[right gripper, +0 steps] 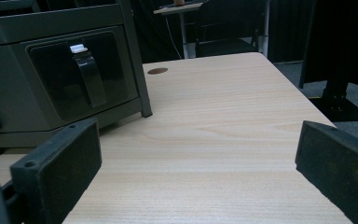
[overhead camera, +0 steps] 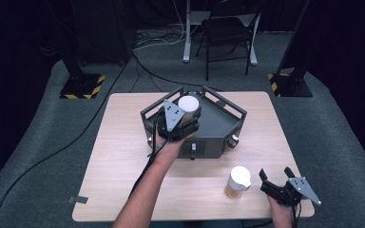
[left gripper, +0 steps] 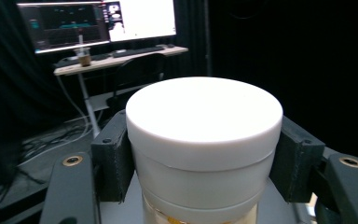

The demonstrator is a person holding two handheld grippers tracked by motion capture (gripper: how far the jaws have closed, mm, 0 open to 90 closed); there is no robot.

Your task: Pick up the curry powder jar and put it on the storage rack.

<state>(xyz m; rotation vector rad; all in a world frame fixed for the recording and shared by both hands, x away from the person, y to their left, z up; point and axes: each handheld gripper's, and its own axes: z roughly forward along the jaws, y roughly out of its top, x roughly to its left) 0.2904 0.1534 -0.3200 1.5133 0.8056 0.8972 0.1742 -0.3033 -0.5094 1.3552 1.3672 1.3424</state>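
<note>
**A:** ok so from the high view, the left gripper (overhead camera: 183,124) is hovering over the dark grey hexagonal rack (overhead camera: 221,124) in the middle of the wooden table (overhead camera: 119,156), and it's pinching a white-lidded jar (overhead camera: 189,105). The rack is sitting centre frame, with a little white-tipped latch on its front panel.

**B:** yep, and the left gripper view is showing what the overhead can't: both black pads (left gripper: 113,158) are pressing right against the jar's (left gripper: 204,140) white sides just under the lid, and there's something amber peeking out at the bottom edge. Monitors and a desk are glowing in the upper left behind it.

**A:** what's the right gripper (overhead camera: 278,183) doing?

**B:** sitting at the lower right of the high view, jaws spread wide, pinching nothing. A second jar (overhead camera: 238,182) with a white lid and amber contents is standing just to its left on the table.

**A:** the right gripper view is looking along the tabletop (right gripper: 223,140) between its open pads, with the rack's front panel and latch (right gripper: 87,74) in the upper left.
</note>
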